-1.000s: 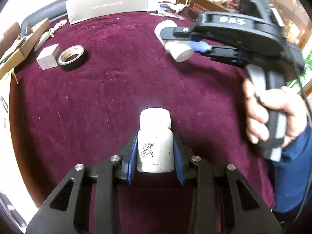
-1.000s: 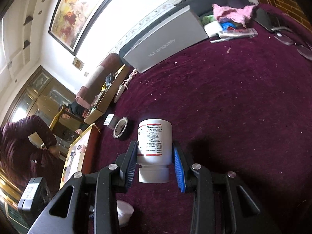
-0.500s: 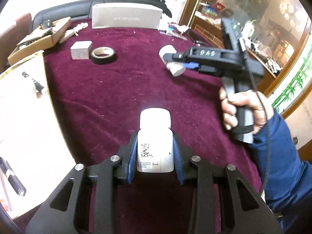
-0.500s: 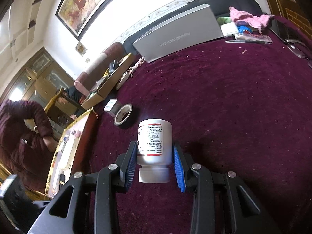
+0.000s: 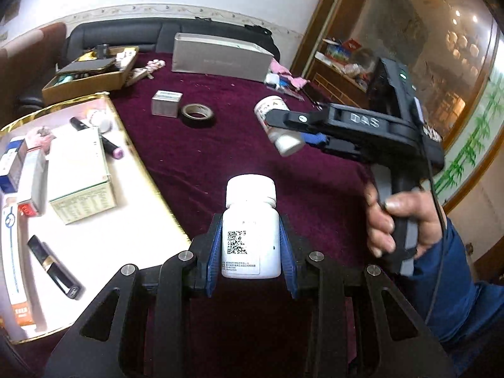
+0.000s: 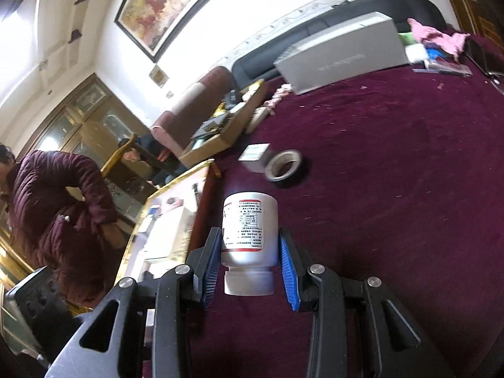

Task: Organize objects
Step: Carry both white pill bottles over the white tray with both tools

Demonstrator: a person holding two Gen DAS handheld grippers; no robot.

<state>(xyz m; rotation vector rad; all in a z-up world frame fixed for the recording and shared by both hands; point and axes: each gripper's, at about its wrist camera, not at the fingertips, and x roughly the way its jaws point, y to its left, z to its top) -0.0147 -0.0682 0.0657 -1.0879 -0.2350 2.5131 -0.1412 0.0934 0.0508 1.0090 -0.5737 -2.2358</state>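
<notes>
My left gripper (image 5: 251, 245) is shut on a white pill bottle (image 5: 251, 239) with a QR code, its cap pointing away from me. It hangs above the maroon table, near the gold-rimmed white tray (image 5: 148, 182) at the left. My right gripper (image 6: 250, 255) is shut on a second white bottle (image 6: 250, 230) with a red-lined label, cap toward the camera. In the left wrist view that right gripper (image 5: 283, 129) floats at the right with its bottle (image 5: 277, 119), a hand (image 5: 393, 217) on its handle.
The tray holds a green-white box (image 5: 80, 176), dark tubes and small packs. A tape roll (image 5: 197, 115) and small grey box (image 5: 166, 103) lie mid-table. A long grey box (image 5: 220, 58) and open cardboard box (image 5: 91, 75) stand behind. A person in a dark red jacket (image 6: 60, 208) bends beyond the tray.
Both grippers have drawn back, risen and swung left with their bottles still held. The tray and its contents have come into the left wrist view.
</notes>
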